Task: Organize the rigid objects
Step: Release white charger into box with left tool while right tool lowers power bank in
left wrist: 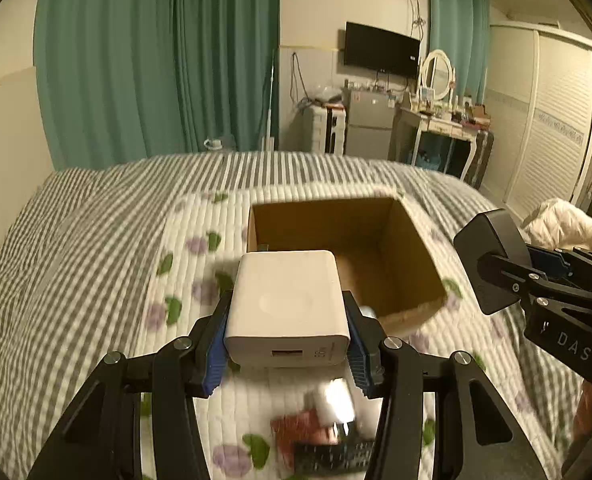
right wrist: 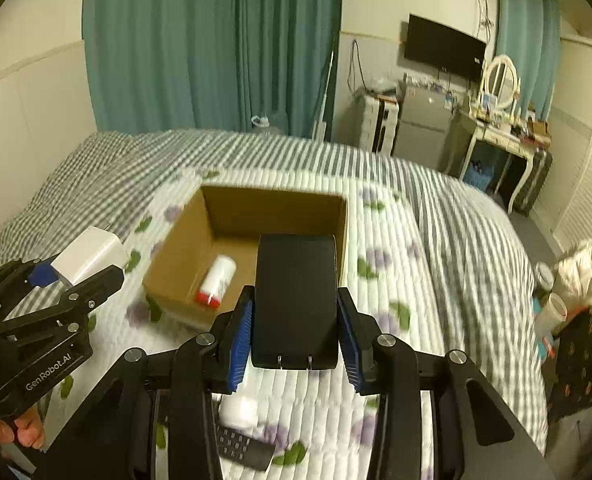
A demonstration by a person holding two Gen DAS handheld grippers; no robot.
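Left tool [left wrist: 287, 344]: clamped on white charger [left wrist: 287, 306], raised at 7 o'clock of the cardboard box [left wrist: 412, 236] on the bed. Right tool [right wrist: 295, 344]: clamped on black adapter [right wrist: 295, 300], at the box's 5 o'clock. Step: carrying. Next: advance over the opening, release beside the white bottle [right wrist: 216, 280].

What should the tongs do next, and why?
Probably carry both chargers forward over the cardboard box and let go. The left tongs grip a white charger, the right tongs a black charger, both short of the open box.
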